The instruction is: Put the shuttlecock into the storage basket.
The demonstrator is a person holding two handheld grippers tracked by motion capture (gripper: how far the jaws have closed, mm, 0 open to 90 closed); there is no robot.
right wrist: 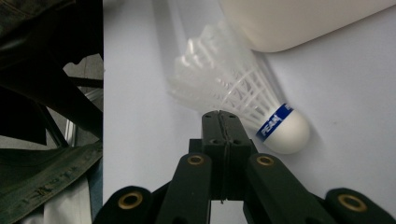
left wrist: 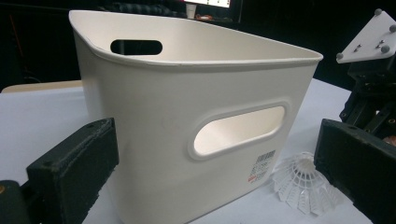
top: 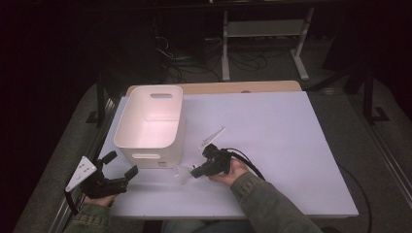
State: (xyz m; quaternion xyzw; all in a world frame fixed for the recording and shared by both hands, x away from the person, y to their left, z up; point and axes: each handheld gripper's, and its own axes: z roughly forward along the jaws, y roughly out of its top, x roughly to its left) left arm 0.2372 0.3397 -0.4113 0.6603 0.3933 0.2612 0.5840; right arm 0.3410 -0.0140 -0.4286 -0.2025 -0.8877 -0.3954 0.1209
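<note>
While lying flat | shuttlecock [right wrist: 243, 100] cork pts lower-right, skirt upper-left | right tool [right wrist: 222, 122] closed

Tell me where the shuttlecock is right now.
The shuttlecock lies on its side on the white table, just in front of the white bin, at the tips of the shut right hand-held gripper.

White plastic shuttlecock [right wrist: 233, 100], blue band at the cork. It lies on its side. Position: just beside the white bin [top: 150, 124], at its near corner.
</note>
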